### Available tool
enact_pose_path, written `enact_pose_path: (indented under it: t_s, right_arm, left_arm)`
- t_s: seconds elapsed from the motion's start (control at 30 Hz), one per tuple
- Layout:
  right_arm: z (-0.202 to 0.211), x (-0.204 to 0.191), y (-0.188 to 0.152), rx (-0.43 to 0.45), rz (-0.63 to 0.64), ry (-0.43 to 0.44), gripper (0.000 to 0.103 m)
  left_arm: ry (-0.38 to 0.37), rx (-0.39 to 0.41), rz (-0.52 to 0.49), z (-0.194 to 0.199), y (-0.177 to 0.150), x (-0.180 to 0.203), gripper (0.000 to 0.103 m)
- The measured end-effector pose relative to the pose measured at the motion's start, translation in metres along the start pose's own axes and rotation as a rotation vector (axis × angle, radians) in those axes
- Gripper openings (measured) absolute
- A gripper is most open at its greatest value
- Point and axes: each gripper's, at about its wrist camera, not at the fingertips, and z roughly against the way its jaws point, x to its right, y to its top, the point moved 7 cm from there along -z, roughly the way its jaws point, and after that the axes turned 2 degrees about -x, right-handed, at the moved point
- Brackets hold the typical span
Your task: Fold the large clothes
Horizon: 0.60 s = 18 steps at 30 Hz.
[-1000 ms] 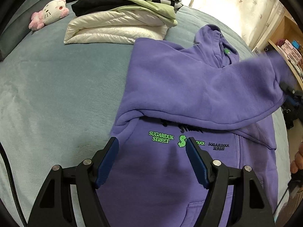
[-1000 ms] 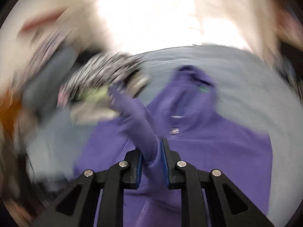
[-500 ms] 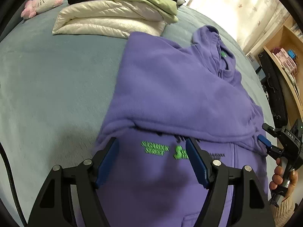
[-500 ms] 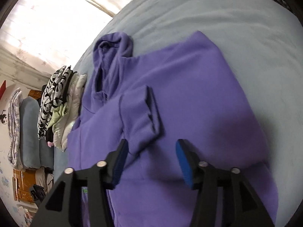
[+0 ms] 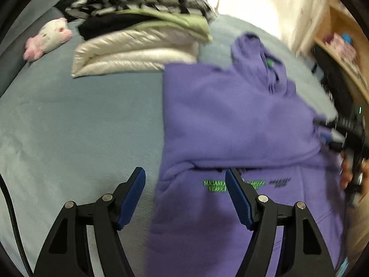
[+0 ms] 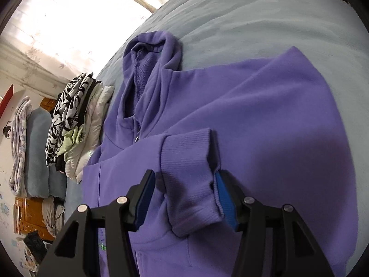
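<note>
A purple zip hoodie [image 5: 230, 115] with green chest print [image 5: 230, 185] lies face up on the blue-grey bed [image 5: 80, 120], hood toward the far side. One sleeve [image 5: 242, 145] is folded across the chest. My left gripper [image 5: 184, 173] hovers open over the hoodie's left edge, with nothing between its pads. In the right wrist view the sleeve's ribbed cuff [image 6: 189, 184] rests on the hoodie [image 6: 276, 127] between the parted jaws of my right gripper [image 6: 184, 175]. The left pad stands clear of the cuff and the right pad is at its edge. The right gripper [image 5: 325, 131] also shows at the hoodie's right side.
A stack of folded clothes [image 5: 143, 34] sits at the far end of the bed, beside the hoodie's shoulder, also visible from the right wrist as the stack [image 6: 76, 120]. A pink and white plush toy [image 5: 48, 38] lies far left. A wooden shelf [image 5: 341, 46] stands right of the bed.
The right gripper was shut on the sleeve cuff in the air; it came down, its jaws parted, and the sleeve now lies across the chest. The left gripper stayed open and rolled slightly.
</note>
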Motion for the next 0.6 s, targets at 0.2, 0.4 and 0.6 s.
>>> enact_pose_path:
  t_s: [0.2, 0.4, 0.6]
  right_arm:
    - [-0.007, -0.007, 0.004, 0.025, 0.043, -0.029, 0.056]
    - [-0.006, -0.022, -0.002, 0.027, 0.164, -0.13, 0.019]
    - [0.018, -0.047, -0.011, 0.106, 0.205, -0.127, 0.021]
  left_arm:
    - [0.148, -0.009, -0.142, -0.041, 0.005, 0.018, 0.07]
    - [0.109, 0.049, 0.034, -0.037, 0.029, -0.007, 0.021]
    - [0.093, 0.083, 0.101, -0.03, 0.024, -0.028, 0.017]
